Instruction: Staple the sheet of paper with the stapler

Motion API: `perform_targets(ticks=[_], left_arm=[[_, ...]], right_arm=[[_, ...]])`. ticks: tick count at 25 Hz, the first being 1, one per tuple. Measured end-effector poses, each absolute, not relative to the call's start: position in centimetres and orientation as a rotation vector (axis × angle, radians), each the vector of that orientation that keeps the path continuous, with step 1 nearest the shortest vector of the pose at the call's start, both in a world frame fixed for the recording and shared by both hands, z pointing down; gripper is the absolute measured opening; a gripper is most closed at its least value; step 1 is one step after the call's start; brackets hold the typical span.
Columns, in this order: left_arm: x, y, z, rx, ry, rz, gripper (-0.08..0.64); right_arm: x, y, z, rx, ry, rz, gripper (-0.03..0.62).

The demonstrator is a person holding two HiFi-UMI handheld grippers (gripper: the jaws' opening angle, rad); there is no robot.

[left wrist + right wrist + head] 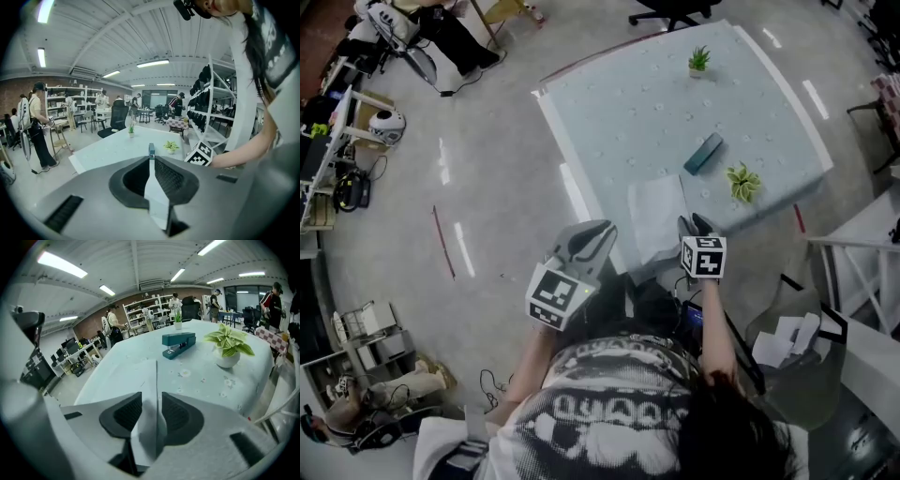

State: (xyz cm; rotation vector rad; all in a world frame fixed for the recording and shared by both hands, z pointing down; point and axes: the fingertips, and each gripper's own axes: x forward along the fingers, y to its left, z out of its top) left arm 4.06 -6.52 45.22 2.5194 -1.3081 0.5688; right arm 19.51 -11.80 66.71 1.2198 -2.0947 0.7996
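Next: right gripper (696, 223) spread, left gripper (589, 234) narrowly parted, both empty; nip sheet (656, 216) squarely at near edge of table (628, 112), avoid creasing.

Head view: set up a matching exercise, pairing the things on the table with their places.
Things:
1 stapler
2 sheet of paper
3 small green plant
4 pale-leaved plant

Places:
A far end of the table
B at the near edge
C between the two plants
D right of the paper, near the stapler

Pairs: 1-C; 2-B; 3-A; 4-D
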Motion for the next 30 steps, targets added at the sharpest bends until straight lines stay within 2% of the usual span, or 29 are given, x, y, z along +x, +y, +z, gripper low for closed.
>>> perform_targets(ticks=[3,8,13,18,20,22,30], left_arm=[[3.4,-6.7,45.5,2.503,-1.313,0.580,0.031],[3.3,-7.9,45.9,2.523,-1.268,0.586,0.031],[3.0,-9.9,45.3,2.586,-1.211,0.589,0.031],[1.2,-11.5,45.1,2.610,-1.173,0.578,0.031],[0.3,-12.3,45.2,2.612,-1.170,0.576,0.031],[-0.4,-13.2,45.3,2.615,-1.164,0.571,0.031],[-0.9,-15.9,45.8,2.650,-1.079,0.545,0.031]], right_arm=[[19.8,-11.9,66.9,1.186,-2.051,0.657,0.057],[19.8,-11.9,67.0,1.177,-2.029,0.661,0.049],[20.5,-12.3,67.2,1.233,-1.970,0.707,0.000],[21.0,-12.5,66.7,1.336,-1.936,0.828,0.010],[20.5,-12.5,66.5,1.350,-1.940,0.875,0.080],[19.9,-12.4,66.7,1.326,-1.931,0.873,0.107],[19.1,-12.3,67.3,1.248,-1.825,0.748,0.104]])
